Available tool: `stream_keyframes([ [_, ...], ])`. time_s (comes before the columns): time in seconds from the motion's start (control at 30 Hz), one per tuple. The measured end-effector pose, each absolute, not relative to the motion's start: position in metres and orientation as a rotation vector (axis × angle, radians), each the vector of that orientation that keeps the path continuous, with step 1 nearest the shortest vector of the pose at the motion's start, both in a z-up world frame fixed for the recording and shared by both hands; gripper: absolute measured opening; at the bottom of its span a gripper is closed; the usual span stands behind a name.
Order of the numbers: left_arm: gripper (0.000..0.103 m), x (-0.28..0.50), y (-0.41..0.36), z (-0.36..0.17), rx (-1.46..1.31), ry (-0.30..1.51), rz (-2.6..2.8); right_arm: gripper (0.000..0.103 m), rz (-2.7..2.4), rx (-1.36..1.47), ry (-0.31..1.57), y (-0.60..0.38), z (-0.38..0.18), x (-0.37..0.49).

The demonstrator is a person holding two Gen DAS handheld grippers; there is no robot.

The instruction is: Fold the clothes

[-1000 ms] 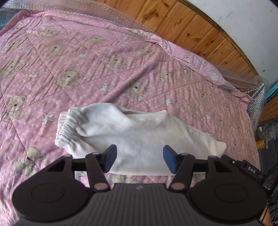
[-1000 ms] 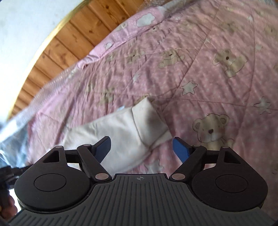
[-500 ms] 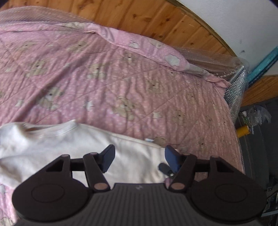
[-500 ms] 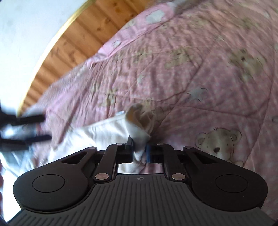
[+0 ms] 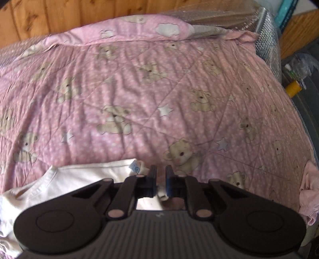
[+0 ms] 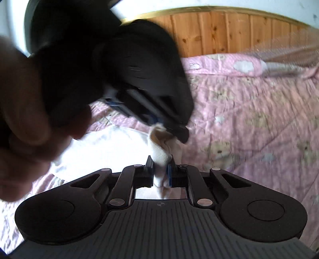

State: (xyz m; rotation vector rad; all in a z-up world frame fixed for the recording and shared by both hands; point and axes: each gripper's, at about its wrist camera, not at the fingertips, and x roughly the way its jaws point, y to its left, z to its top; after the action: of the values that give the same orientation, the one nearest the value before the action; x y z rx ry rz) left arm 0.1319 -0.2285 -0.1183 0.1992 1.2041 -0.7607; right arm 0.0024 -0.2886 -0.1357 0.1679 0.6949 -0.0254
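A white garment (image 5: pixel 83 179) lies on the pink teddy-bear quilt (image 5: pixel 179 99), at the lower left of the left wrist view. My left gripper (image 5: pixel 161 177) is shut, with a bit of white cloth showing between and below its fingers and a small label beside them. In the right wrist view my right gripper (image 6: pixel 160 169) is shut on a bunched end of the garment (image 6: pixel 111 147). The left gripper (image 6: pixel 175 132) looms blurred just above it, pinching the same bunch of cloth, and a hand (image 6: pixel 22 123) holds it at the left.
A wooden wall (image 5: pixel 59 16) runs along the far side of the bed. The bed's right edge drops to clutter with a yellow object (image 5: pixel 293 87). A pink frilled cloth (image 5: pixel 307 191) hangs at the near right corner. Bubble wrap (image 5: pixel 267 35) covers the far right corner.
My left gripper swung right along the garment and closed on its end. My right gripper closed on the cuff and carried it over beside the left gripper.
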Motion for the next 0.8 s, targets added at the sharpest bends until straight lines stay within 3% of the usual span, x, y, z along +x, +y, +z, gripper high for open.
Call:
stream_keyframes([
  [0.07, 0.011, 0.140, -0.210, -0.111, 0.098, 1.204, -0.770, 0.011, -0.035, 0.168, 0.696, -0.285, -0.137, 0.005],
  [0.13, 0.033, 0.146, -0.197, -0.108, 0.033, 1.209, -0.776, 0.011, -0.045, 0.167, 0.697, -0.282, -0.139, 0.007],
  [0.17, 0.063, 0.146, -0.196, -0.109, 0.035, 1.217, -0.777, 0.011, -0.049, 0.158, 0.695, -0.280, -0.139, 0.008],
  [0.2, 0.081, 0.147, -0.195, -0.111, 0.038, 1.226, -0.778, 0.011, -0.051, 0.145, 0.691, -0.277, -0.138, 0.009],
  [0.23, 0.082, 0.148, -0.194, -0.113, 0.040, 1.234, -0.778, 0.011, -0.054, 0.132, 0.687, -0.274, -0.137, 0.010],
  [0.33, 0.082, 0.150, -0.191, -0.118, 0.046, 1.260, -0.781, 0.011, -0.045, 0.101, 0.682, -0.264, -0.133, 0.014],
  [0.37, 0.078, 0.151, -0.190, -0.119, 0.049, 1.268, -0.782, 0.011, -0.041, 0.096, 0.682, -0.262, -0.132, 0.015],
  [0.43, 0.034, 0.153, -0.188, -0.123, 0.053, 1.286, -0.783, 0.011, -0.026, 0.089, 0.691, -0.258, -0.134, 0.017],
  [0.47, 0.015, 0.154, -0.187, -0.125, 0.055, 1.294, -0.784, 0.016, -0.011, 0.098, 0.699, -0.258, -0.135, 0.016],
  [0.57, 0.013, 0.159, -0.175, -0.126, 0.012, 1.305, -0.778, 0.047, 0.020, 0.154, 0.701, -0.265, -0.134, 0.006],
  [0.6, 0.013, 0.162, -0.168, -0.124, -0.008, 1.304, -0.776, 0.049, 0.024, 0.175, 0.694, -0.269, -0.131, 0.002],
  [0.73, 0.014, 0.172, -0.132, -0.129, -0.045, 1.298, -0.723, 0.047, 0.023, 0.268, 0.667, -0.282, -0.120, -0.008],
  [0.8, 0.015, 0.182, -0.114, -0.143, -0.111, 1.299, -0.705, 0.027, 0.019, 0.291, 0.677, -0.282, -0.118, -0.003],
])
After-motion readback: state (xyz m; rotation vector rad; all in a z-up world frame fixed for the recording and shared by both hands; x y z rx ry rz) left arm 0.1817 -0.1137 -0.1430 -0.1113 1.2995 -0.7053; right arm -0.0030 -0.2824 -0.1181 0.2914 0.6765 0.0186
